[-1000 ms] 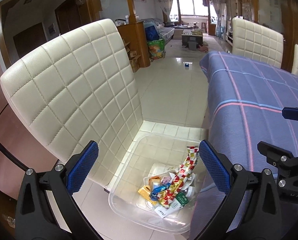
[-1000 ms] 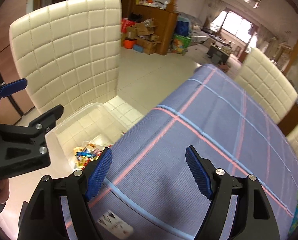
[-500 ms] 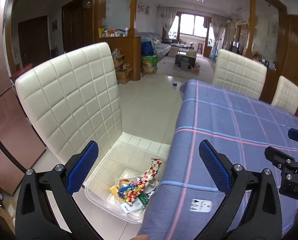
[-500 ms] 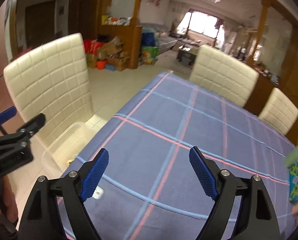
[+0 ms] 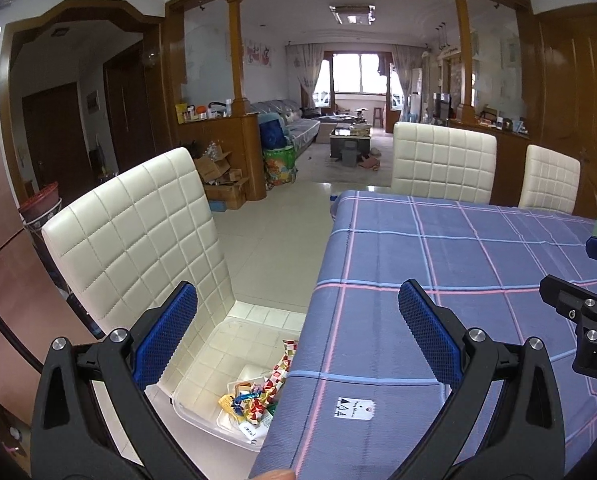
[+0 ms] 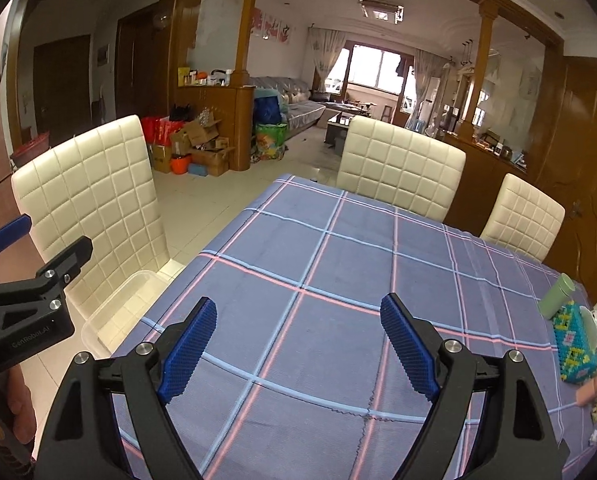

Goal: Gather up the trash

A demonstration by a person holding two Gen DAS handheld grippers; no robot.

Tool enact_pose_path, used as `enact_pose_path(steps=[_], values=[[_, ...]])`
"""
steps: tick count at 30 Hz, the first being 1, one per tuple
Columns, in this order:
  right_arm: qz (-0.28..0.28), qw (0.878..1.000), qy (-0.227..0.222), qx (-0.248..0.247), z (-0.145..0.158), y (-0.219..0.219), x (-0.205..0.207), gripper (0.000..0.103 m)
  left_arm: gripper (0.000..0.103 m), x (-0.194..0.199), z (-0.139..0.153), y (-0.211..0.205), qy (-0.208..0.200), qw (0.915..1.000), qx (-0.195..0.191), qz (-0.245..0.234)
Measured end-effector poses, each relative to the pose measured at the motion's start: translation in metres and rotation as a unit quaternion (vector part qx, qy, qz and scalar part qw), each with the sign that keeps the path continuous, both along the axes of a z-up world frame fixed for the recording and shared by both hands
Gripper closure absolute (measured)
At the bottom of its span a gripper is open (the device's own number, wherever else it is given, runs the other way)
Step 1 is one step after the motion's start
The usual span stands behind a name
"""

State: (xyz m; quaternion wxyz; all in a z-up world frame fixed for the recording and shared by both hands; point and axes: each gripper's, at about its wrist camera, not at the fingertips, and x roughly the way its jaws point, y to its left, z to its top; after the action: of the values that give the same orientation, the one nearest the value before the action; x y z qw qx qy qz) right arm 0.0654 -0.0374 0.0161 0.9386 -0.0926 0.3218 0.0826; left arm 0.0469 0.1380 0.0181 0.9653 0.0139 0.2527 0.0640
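Observation:
A clear plastic bin (image 5: 202, 368) sits on the seat of a cream chair (image 5: 138, 232) left of the table; it holds several colourful wrappers (image 5: 258, 392). The bin's rim also shows in the right wrist view (image 6: 110, 312). My left gripper (image 5: 298, 336) is open and empty above the table's left edge and the bin. A small white tag (image 5: 352, 407) lies on the blue plaid tablecloth (image 5: 458, 264) near that edge. My right gripper (image 6: 298, 344) is open and empty over the cloth (image 6: 338, 260).
At the table's right edge lie a green cylinder (image 6: 556, 296), a blue-green beaded pouch (image 6: 574, 348) and small items. Cream chairs (image 6: 402, 168) stand at the far side. Boxes and bags (image 6: 194, 148) sit on the floor beyond.
Both grippers have risen and tilted up from the bin and swung right toward the table. The bin now sits low in the left view. Both stay open.

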Motion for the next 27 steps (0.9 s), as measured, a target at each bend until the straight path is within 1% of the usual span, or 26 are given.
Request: enact_pose_path(steps=[4, 8, 11, 23, 27], values=[[-0.011, 1.000, -0.006, 0.001, 0.002, -0.008, -0.003, 0.021, 0.004, -0.001, 0.002, -0.009, 0.001, 1.0000, 0.009, 0.000], [-0.018, 1.000, -0.003, 0.011, 0.003, -0.017, -0.003, 0.021, 0.004, 0.001, 0.004, -0.011, 0.004, 0.9999, -0.002, -0.010], [-0.021, 1.000, 0.000, 0.016, 0.003, -0.021, -0.003, 0.021, 0.004, 0.002, 0.005, -0.014, 0.003, 1.0000, 0.002, -0.009], [-0.021, 1.000, 0.004, 0.015, 0.000, -0.019, -0.003, 0.021, 0.004, 0.001, 0.005, -0.015, 0.004, 0.9999, 0.003, -0.012], [-0.020, 1.000, 0.008, 0.016, -0.001, -0.019, -0.002, 0.021, 0.004, 0.003, 0.003, -0.014, 0.013, 0.9998, -0.003, -0.016]])
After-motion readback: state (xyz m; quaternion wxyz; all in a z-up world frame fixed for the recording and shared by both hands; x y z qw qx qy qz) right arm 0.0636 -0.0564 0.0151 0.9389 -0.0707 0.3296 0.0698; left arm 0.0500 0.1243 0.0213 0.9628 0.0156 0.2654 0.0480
